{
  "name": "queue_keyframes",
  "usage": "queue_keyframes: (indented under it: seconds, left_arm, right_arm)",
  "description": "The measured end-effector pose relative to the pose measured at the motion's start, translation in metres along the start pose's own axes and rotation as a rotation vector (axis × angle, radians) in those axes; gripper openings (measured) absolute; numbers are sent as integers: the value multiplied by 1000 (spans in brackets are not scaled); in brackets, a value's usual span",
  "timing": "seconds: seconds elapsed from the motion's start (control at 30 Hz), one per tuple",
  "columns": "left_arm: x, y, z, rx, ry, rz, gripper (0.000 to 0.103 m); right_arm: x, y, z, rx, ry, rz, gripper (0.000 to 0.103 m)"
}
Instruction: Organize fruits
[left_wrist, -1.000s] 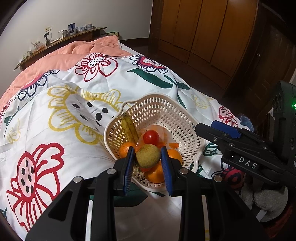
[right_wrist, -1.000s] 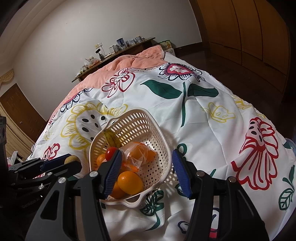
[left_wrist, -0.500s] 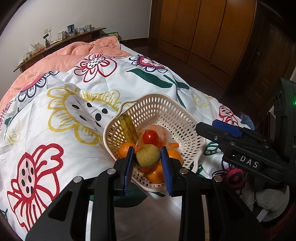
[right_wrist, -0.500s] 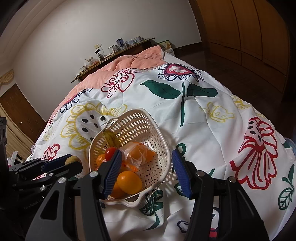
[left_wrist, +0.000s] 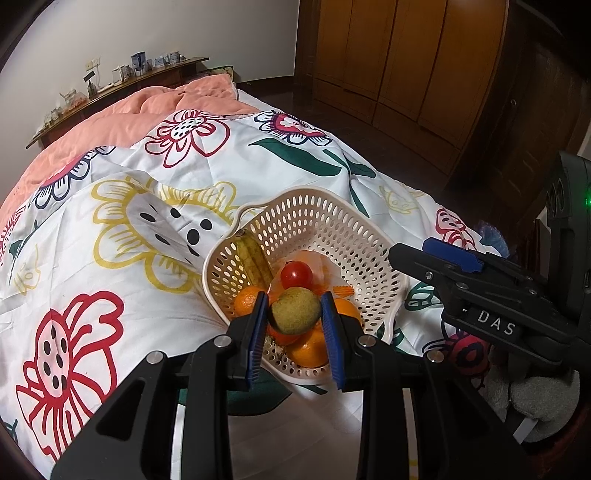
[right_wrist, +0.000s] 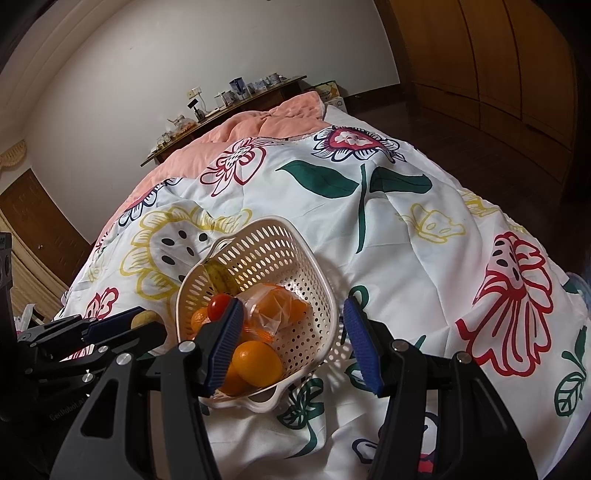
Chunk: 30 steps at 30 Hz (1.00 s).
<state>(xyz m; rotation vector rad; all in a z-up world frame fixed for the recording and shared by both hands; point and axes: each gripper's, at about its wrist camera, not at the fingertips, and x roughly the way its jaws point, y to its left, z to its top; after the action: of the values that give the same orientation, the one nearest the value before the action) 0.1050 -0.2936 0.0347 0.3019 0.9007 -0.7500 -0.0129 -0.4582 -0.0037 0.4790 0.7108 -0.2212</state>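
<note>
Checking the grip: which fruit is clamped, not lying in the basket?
The brownish-green kiwi, pinched by the left gripper; the other fruits rest inside the basket.

Bed (left_wrist: 122, 122): carries everything here.
Floral quilt (left_wrist: 258, 158): white, spread over the near part of the bed.
Pink blanket (left_wrist: 155, 107): at the far end.
Basket (left_wrist: 369, 258): perforated, resting tilted on the quilt.
</note>
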Motion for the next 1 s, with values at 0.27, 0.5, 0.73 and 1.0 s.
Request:
queue_keyframes:
  seconds: [0.27,0.5,0.73,1.0]
  left_arm:
    - [1,0,0,1,2,-1,30]
    - [3,2,0,-7,10,-3,31]
    - [4,2,-1,-10,8,-3,41]
    - [1,5,-1,-25,-1,-1,51]
  right_arm:
    - [0,0,0,1,0,1,57]
    - [-1,-1,0,3,-1,0,58]
    - [-3,-2,0,4,-6,-3,61]
    - [-8,1,0,-2,-4,-8,61]
